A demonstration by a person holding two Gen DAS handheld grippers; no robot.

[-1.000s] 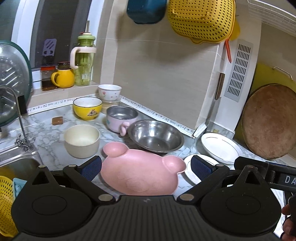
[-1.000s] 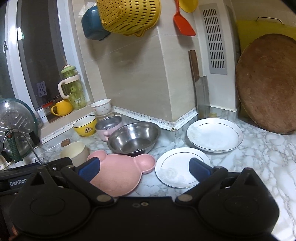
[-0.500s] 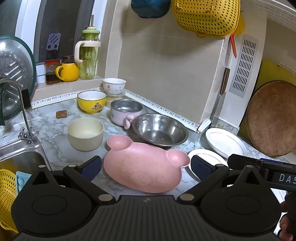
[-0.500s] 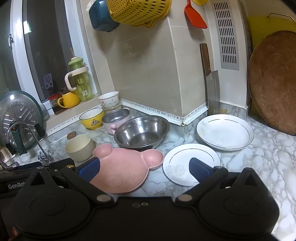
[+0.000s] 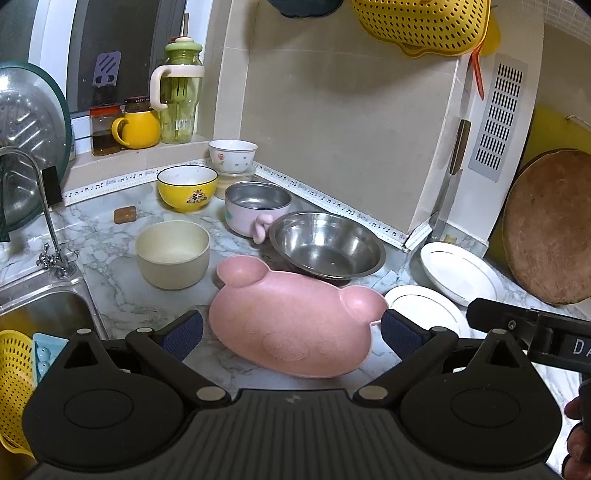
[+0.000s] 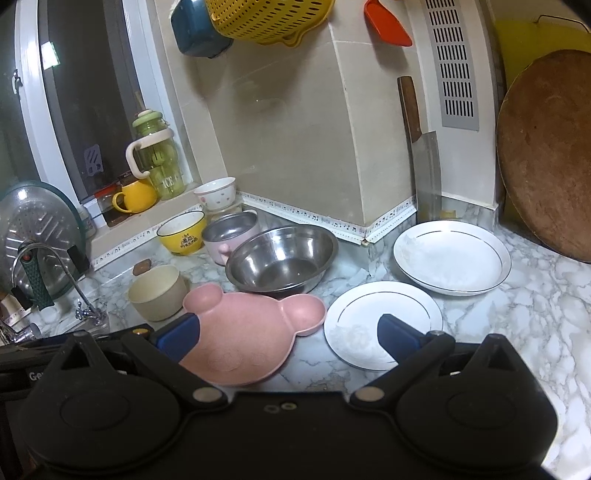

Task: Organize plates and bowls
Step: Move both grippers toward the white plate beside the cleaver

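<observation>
A pink bear-shaped plate (image 5: 295, 325) (image 6: 251, 332) lies on the marble counter in front of both grippers. Behind it stand a steel bowl (image 5: 327, 245) (image 6: 282, 258), a cream bowl (image 5: 171, 253) (image 6: 157, 291), a pink steel-lined cup (image 5: 255, 208), a yellow bowl (image 5: 186, 186) and a small white bowl (image 5: 232, 155). A flat white plate (image 6: 382, 319) (image 5: 424, 310) and a deeper white plate (image 6: 452, 256) (image 5: 461, 271) lie to the right. My left gripper (image 5: 291, 332) is open and empty above the pink plate. My right gripper (image 6: 288, 334) is open and empty, between the pink and flat white plates.
A sink (image 5: 40, 314) with a tap (image 5: 48, 221) is at the left. A cleaver (image 6: 424, 166) and a round wooden board (image 6: 546, 155) lean on the back wall. A yellow colander (image 5: 424, 26) hangs overhead. A green jug (image 5: 179, 96) and yellow mug (image 5: 138, 127) stand on the sill.
Both grippers have lifted and pulled back a little, so the dishes sit lower and farther in view. No dish has moved. Both grippers stay open.
</observation>
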